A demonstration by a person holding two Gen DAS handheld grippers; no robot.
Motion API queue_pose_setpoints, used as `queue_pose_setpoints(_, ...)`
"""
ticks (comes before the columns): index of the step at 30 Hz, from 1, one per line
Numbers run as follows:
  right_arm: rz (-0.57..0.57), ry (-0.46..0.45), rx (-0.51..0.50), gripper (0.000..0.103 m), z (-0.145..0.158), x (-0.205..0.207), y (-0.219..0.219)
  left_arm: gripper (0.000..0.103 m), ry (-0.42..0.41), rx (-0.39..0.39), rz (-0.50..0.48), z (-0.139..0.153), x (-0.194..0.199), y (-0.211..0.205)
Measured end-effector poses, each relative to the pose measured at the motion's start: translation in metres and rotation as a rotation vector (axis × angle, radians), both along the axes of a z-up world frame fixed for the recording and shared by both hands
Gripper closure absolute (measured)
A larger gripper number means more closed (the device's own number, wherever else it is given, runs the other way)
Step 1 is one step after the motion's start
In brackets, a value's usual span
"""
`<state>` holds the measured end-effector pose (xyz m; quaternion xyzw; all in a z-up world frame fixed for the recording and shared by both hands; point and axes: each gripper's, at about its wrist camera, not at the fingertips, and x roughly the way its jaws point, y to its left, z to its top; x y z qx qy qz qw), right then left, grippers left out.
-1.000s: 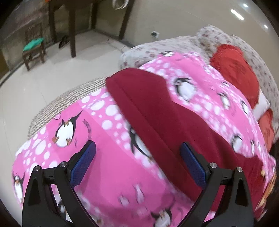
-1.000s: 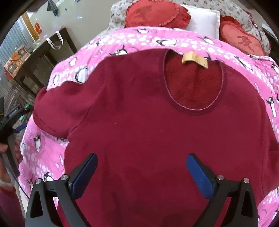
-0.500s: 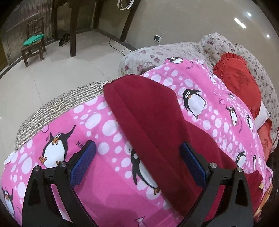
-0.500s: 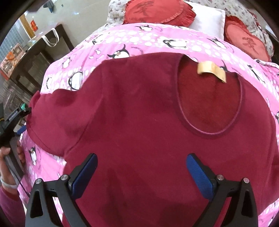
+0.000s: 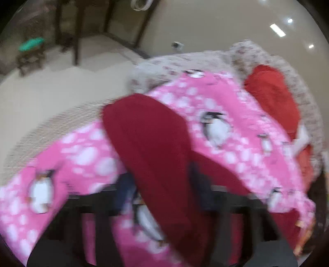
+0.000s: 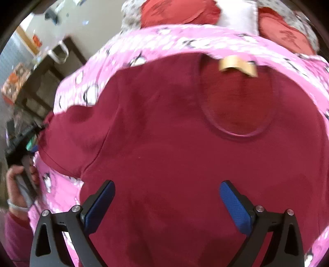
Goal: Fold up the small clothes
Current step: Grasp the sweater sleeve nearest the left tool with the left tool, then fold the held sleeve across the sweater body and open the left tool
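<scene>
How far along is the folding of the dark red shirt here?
Barely begun. The dark red fleece shirt lies spread flat, neckline up, on the pink penguin blanket; no fold shows. The left gripper has just been closing around the sleeve. The right gripper hovers open. All folds remain.

1. A dark red fleece top point(image 6: 164, 143) with a round neckline and a tan neck label point(image 6: 238, 65) lies spread on a pink penguin-print blanket point(image 6: 144, 47).
2. The right hand-held gripper point(image 6: 166, 207) hovers over its lower part, blue pads wide apart.
3. At the left edge, a hand point(image 6: 18, 184) holds the left hand-held gripper point(image 6: 41, 127) at the sleeve end.
4. Red cushions point(image 6: 178, 12) lie beyond.
</scene>
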<state>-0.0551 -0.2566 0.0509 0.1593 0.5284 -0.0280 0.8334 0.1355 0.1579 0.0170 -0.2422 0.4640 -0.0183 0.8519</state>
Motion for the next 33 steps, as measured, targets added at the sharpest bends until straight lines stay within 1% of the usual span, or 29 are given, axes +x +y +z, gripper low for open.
queue_pose_setpoints(1, -0.007, -0.008, 0.002, 0.002, 0.004, -0.006, -0.005, 0.087, 0.000, -0.038, -0.016, -0.001, 0.002, 0.000)
queue_pose_setpoints(2, -0.013, -0.017, 0.002, 0.002, 0.008, -0.012, -0.008, 0.091, -0.002, -0.057, -0.030, 0.000, 0.003, -0.001)
queue_pose_setpoints(3, -0.020, -0.031, -0.006, 0.002, 0.014, -0.021, -0.012, 0.093, -0.001, -0.048, -0.036, 0.003, 0.002, -0.003)
queue_pose_setpoints(5, -0.026, -0.042, -0.018, 0.002, 0.021, -0.034, -0.023, 0.095, -0.005, -0.062, -0.045, 0.012, -0.001, -0.005)
queue_pose_setpoints(8, -0.049, -0.067, -0.010, 0.002, 0.031, -0.048, -0.038, 0.096, -0.068, -0.106, -0.069, 0.041, -0.017, -0.016)
queue_pose_setpoints(10, -0.073, -0.083, 0.006, 0.002, 0.035, -0.053, -0.047, 0.096, -0.118, -0.118, -0.121, 0.065, -0.033, -0.037)
queue_pose_setpoints(12, -0.092, -0.101, 0.017, 0.002, 0.041, -0.063, -0.056, 0.096, -0.157, -0.122, -0.199, 0.086, -0.051, -0.071)
queue_pose_setpoints(15, -0.117, -0.128, 0.006, 0.002, 0.050, -0.076, -0.065, 0.096, -0.197, -0.124, -0.371, 0.105, -0.083, -0.144)
queue_pose_setpoints(17, -0.133, -0.134, 0.000, 0.002, 0.053, -0.081, -0.071, 0.096, -0.195, -0.118, -0.478, 0.102, -0.104, -0.193)
queue_pose_setpoints(19, -0.155, -0.130, 0.004, 0.002, 0.054, -0.088, -0.080, 0.096, -0.168, -0.127, -0.567, 0.090, -0.121, -0.235)
queue_pose_setpoints(21, -0.169, -0.123, 0.007, 0.002, 0.053, -0.093, -0.089, 0.096, -0.124, -0.114, -0.639, 0.068, -0.137, -0.279)
queue_pose_setpoints(23, -0.179, -0.109, 0.005, 0.002, 0.052, -0.098, -0.095, 0.096, -0.078, -0.116, -0.687, 0.048, -0.144, -0.305)
queue_pose_setpoints(24, -0.181, -0.100, 0.008, 0.002, 0.050, -0.100, -0.099, 0.096, -0.048, -0.103, -0.723, 0.036, -0.148, -0.320)
queue_pose_setpoints(25, -0.183, -0.099, 0.010, 0.002, 0.050, -0.102, -0.101, 0.095, -0.024, -0.069, -0.750, 0.026, -0.152, -0.330)
queue_pose_setpoints(27, -0.191, -0.105, 0.009, 0.002, 0.050, -0.109, -0.107, 0.093, -0.008, 0.038, -0.782, 0.018, -0.165, -0.344)
queue_pose_setpoints(28, -0.194, -0.109, 0.007, 0.002, 0.050, -0.111, -0.109, 0.091, -0.016, 0.051, -0.795, 0.020, -0.169, -0.343)
queue_pose_setpoints(29, -0.197, -0.112, 0.006, 0.002, 0.050, -0.112, -0.111, 0.080, -0.019, 0.046, -0.808, 0.023, -0.173, -0.341)
queue_pose_setpoints(30, -0.203, -0.115, 0.007, 0.002, 0.049, -0.114, -0.114, 0.062, -0.015, 0.013, -0.826, 0.031, -0.175, -0.335)
queue_pose_setpoints(31, -0.209, -0.115, 0.012, 0.002, 0.047, -0.114, -0.116, 0.053, -0.023, -0.037, -0.834, 0.041, -0.178, -0.324)
queue_pose_setpoints(32, -0.215, -0.113, 0.022, 0.002, 0.046, -0.113, -0.118, 0.041, -0.042, -0.061, -0.830, 0.049, -0.181, -0.316)
queue_pose_setpoints(33, -0.220, -0.112, 0.035, 0.002, 0.045, -0.111, -0.120, 0.034, -0.090, -0.079, -0.815, 0.062, -0.185, -0.300)
